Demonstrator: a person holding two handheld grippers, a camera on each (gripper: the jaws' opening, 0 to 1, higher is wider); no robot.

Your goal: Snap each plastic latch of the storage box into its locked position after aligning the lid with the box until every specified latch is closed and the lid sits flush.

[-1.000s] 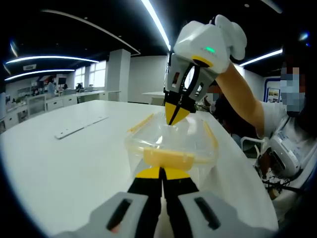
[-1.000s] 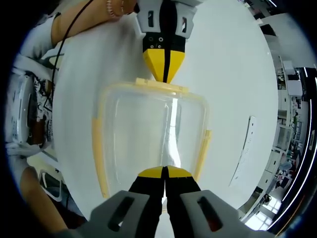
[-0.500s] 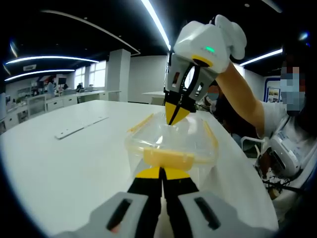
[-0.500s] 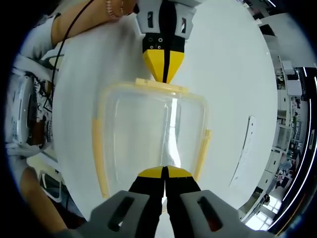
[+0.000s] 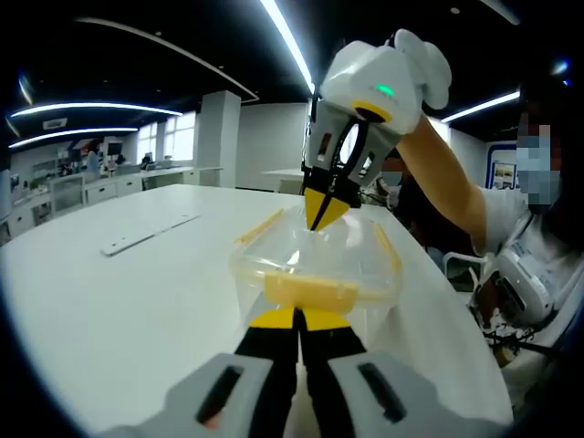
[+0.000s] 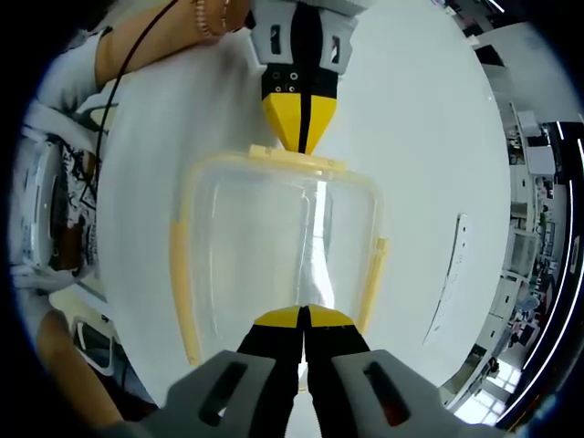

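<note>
Pressing with jaws together, left gripper (image 5: 297, 319) bears on the near yellow latch (image 5: 310, 289) of the clear storage box (image 5: 315, 265), which sits mid white table (image 5: 119, 301). Right gripper (image 5: 324, 208), jaws also together, holding nothing, pushes the far latch (image 6: 297, 321). Lid (image 6: 274, 237) looks seated; both side latches (image 6: 180, 274) appear unsnapped, so roughly half remains.

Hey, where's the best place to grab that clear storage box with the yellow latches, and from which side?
Probably by its two short ends. The storage box has a wide, flat lid with nothing on top to pinch, and long yellow latches run down both long sides. The left gripper and right gripper, both shut, already sit at opposite short ends, so coming in level from there looks safest.
</note>
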